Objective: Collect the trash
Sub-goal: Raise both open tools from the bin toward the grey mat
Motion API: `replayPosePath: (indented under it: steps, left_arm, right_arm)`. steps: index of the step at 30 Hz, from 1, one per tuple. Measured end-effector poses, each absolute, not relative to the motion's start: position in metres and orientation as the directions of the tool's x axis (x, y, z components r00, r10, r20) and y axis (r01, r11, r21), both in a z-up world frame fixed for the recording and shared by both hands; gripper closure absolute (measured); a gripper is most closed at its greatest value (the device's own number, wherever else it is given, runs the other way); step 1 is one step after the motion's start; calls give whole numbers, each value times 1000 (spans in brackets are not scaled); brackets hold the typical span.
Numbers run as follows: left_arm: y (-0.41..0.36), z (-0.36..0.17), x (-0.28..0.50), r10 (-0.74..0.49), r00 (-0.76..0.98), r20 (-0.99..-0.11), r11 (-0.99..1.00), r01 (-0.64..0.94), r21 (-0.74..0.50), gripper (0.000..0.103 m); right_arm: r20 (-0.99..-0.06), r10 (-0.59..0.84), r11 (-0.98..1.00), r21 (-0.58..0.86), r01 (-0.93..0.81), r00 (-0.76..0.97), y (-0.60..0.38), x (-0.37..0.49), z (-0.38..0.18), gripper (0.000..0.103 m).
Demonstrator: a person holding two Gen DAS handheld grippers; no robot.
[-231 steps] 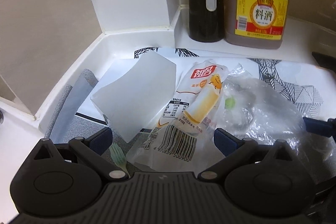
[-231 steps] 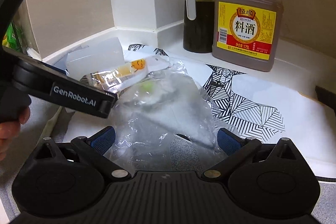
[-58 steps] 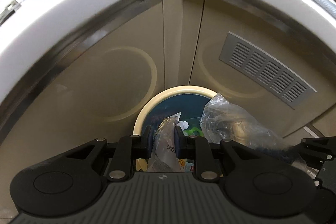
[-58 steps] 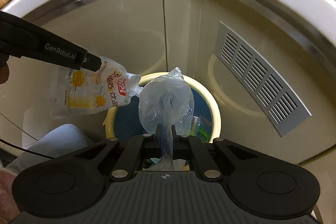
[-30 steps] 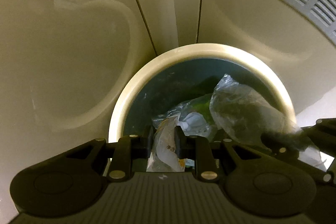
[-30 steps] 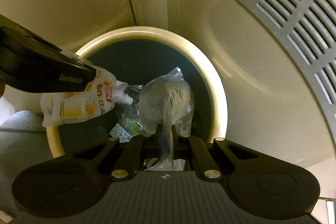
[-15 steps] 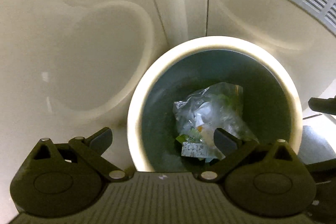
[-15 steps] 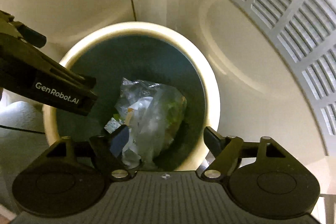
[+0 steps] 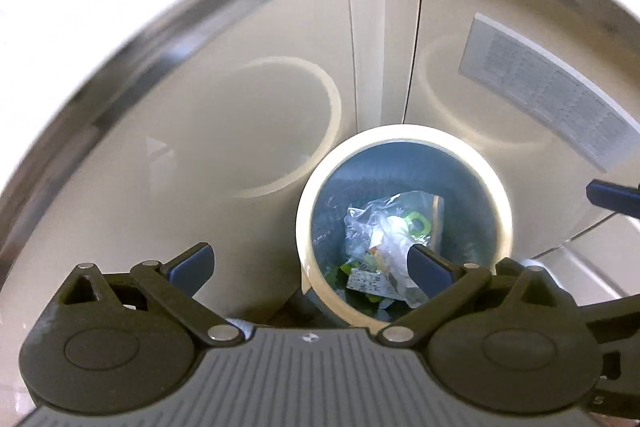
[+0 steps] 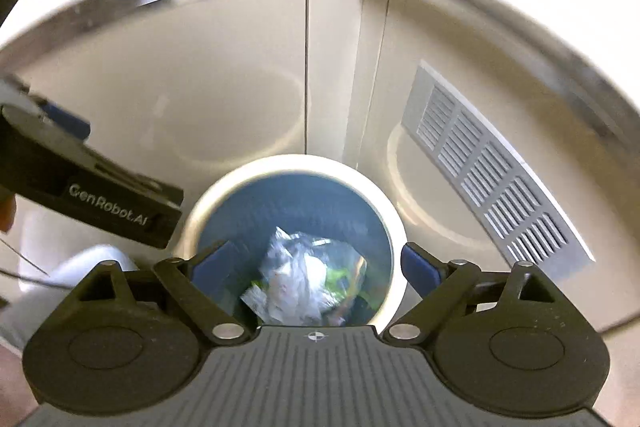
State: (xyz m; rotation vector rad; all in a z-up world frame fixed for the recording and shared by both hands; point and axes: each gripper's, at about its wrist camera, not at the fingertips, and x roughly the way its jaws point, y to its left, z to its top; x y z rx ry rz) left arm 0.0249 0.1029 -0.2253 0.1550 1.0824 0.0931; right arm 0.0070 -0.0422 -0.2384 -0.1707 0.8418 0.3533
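Both claws, left (image 9: 310,261) and right (image 10: 316,265), gaping empty, just opened, above trash bin (image 10: 394,223); vent grille (image 10: 492,171) beside.

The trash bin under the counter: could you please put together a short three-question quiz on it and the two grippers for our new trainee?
1. True or false: the left gripper holds a wrapper.
2. Where does the clear plastic bag lie? A) in the bin B) on the floor C) between the fingers of the right gripper
3. Fill in: on the cabinet door right of the bin is a grey ____.

Key: 1 false: both grippers' jaws have just been opening and hold nothing. 2 A. 3 vent grille.
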Motion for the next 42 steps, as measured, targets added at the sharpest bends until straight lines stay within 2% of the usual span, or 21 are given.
replayPosePath:
  steps: [6, 25, 42]
  left_arm:
    - [103, -197, -11, 129, 506, -853, 991, -26, 134, 0]
    - [96, -162, -79, 106, 600, -793, 993, -20, 117, 0]
    - [92, -153, -86, 113, 626, -772, 990, -8, 138, 0]
  right_arm:
    - [-703, 264, 938, 29, -345, 660, -52, -33, -209, 7]
    - [-591, 260, 924, -77, -375, 763, -53, -111, -173, 3]
    - [-573, 245, 923, -109, -369, 782, -55, -120, -166, 1]
